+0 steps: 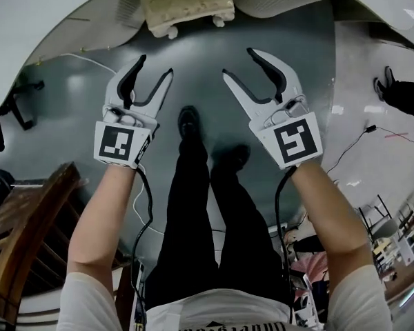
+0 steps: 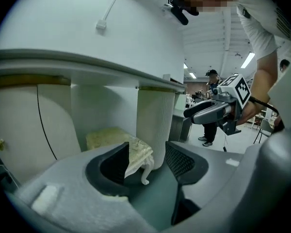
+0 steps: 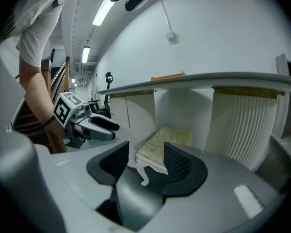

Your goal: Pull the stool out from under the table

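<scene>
The stool (image 1: 186, 5) has a cream cushioned seat and white curved legs, and it stands tucked under the white round table (image 1: 62, 19). In the head view my left gripper (image 1: 155, 66) and right gripper (image 1: 238, 62) are side by side over the grey floor, short of the stool, both open and empty. The left gripper view shows the stool (image 2: 111, 140) beside the table's fluted pedestal (image 2: 155, 125), ahead of the open jaws (image 2: 148, 165). In the right gripper view the stool's corner and leg (image 3: 157, 149) lie ahead of the open jaws (image 3: 145, 164).
A wooden chair (image 1: 27, 233) stands at my near left. My own legs (image 1: 193, 205) are between the arms. Cables trail on the floor (image 1: 359, 140), and someone's shoes (image 1: 400, 95) are at the far right. A chair base (image 1: 14, 109) sits under the table's left edge.
</scene>
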A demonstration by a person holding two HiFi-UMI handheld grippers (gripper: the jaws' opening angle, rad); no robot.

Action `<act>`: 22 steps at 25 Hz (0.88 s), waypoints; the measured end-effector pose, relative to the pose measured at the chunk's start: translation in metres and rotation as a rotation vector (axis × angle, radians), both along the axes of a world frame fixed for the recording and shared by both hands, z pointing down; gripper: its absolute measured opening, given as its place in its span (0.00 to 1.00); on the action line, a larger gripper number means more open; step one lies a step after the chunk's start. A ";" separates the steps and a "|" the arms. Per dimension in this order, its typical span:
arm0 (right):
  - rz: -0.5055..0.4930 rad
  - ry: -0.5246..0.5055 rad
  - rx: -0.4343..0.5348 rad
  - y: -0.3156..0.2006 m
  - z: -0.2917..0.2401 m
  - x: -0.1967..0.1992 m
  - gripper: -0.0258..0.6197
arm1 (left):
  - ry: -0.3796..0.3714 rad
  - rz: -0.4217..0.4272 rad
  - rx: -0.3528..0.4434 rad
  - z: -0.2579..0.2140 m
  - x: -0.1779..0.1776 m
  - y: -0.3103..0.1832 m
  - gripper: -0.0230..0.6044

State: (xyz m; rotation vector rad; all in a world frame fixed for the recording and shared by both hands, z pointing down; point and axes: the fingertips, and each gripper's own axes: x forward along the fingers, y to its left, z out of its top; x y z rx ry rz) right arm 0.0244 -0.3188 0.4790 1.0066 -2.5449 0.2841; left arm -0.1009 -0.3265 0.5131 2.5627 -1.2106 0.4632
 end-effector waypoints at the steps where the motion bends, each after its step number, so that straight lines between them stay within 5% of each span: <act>1: -0.018 0.021 0.005 -0.003 0.017 -0.002 0.39 | -0.012 -0.002 -0.005 0.016 -0.001 -0.004 0.42; 9: -0.041 0.086 -0.002 -0.038 0.141 0.003 0.45 | -0.105 -0.005 0.001 0.120 -0.011 -0.052 0.51; 22: 0.002 0.213 -0.066 -0.124 0.293 0.026 0.59 | -0.268 -0.059 -0.113 0.278 -0.046 -0.098 0.63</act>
